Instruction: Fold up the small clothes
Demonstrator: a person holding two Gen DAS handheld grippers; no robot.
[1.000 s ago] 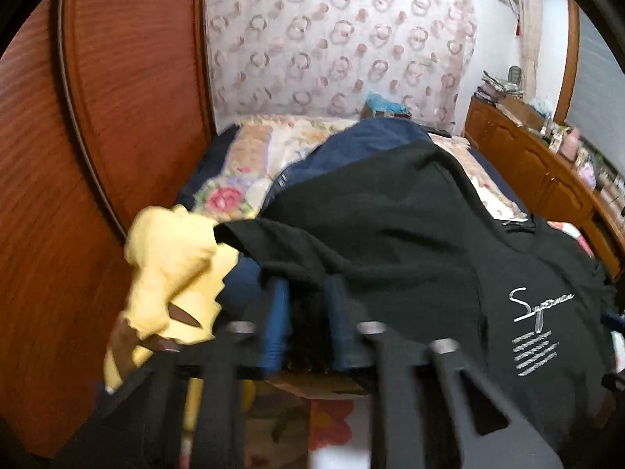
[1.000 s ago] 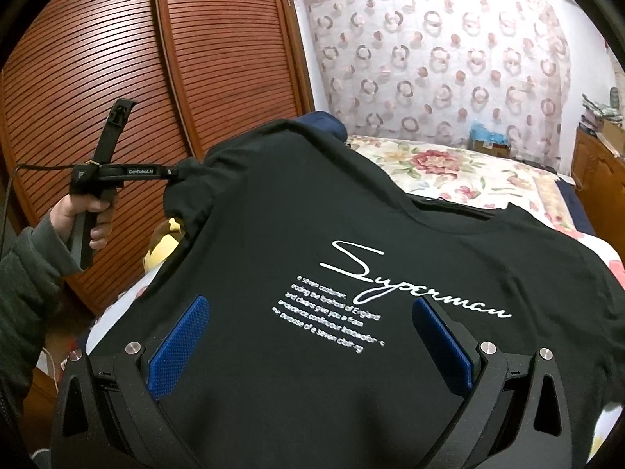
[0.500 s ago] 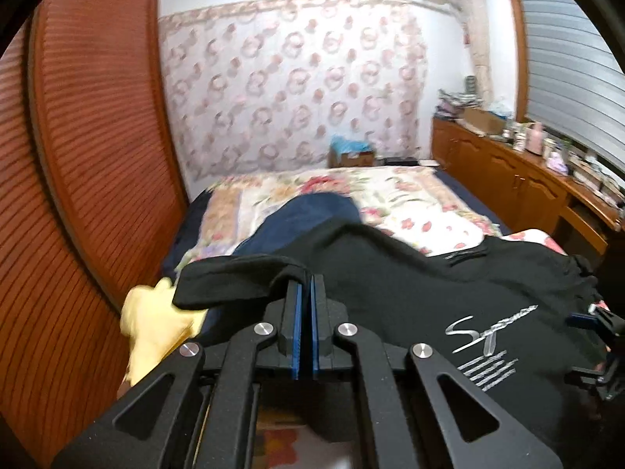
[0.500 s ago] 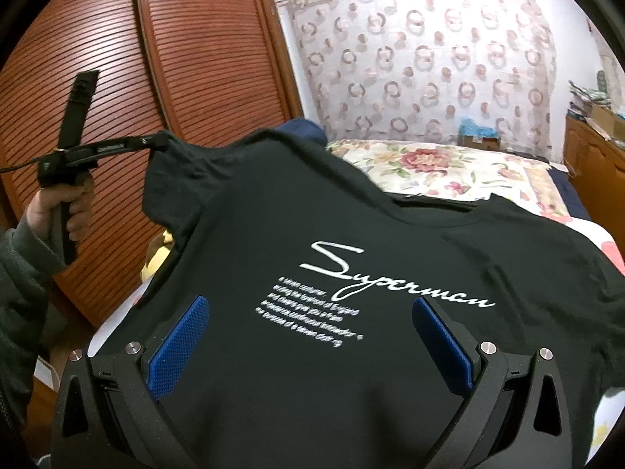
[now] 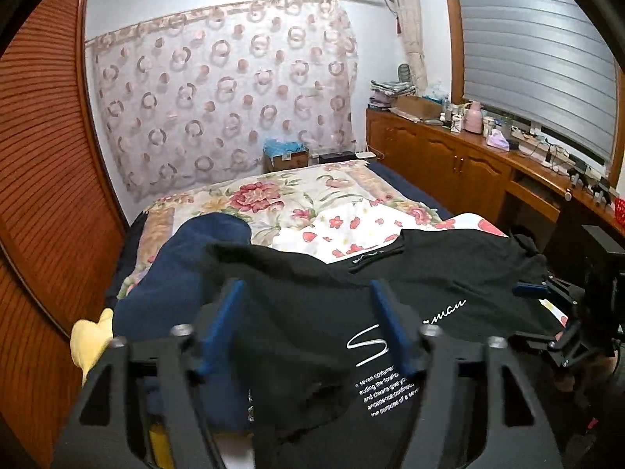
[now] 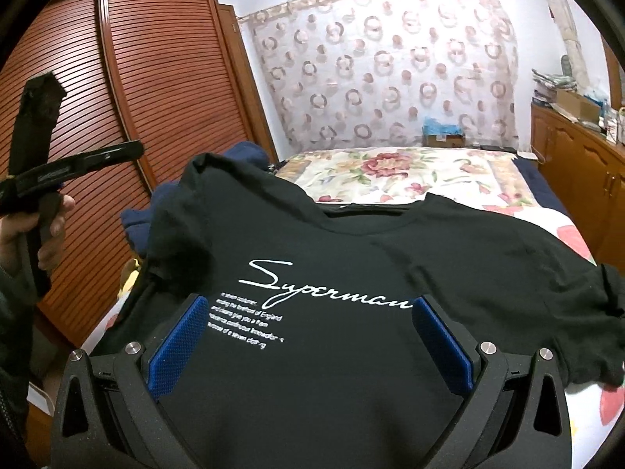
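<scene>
You've just let the sleeve go: your left gripper [image 5: 308,324] has its jaws newly spread and empty; right gripper [image 6: 308,348] jaws spread over the black T-shirt [image 6: 390,265]; next, pinch the three-o'clock sleeve [image 6: 609,312] and fold inward.

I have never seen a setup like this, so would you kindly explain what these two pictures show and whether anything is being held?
No robot here: a person holds a two-finger gripper in each hand, each with a camera looking along its blue-padded fingers. One picture is from the left gripper, the other from the right gripper. A black T-shirt lies spread on the bed, beside a navy garment and a yellow cloth. The left jaws have just opened, with shirt fabric between them, unpinched. The right jaws stand open; nothing is held.
</scene>
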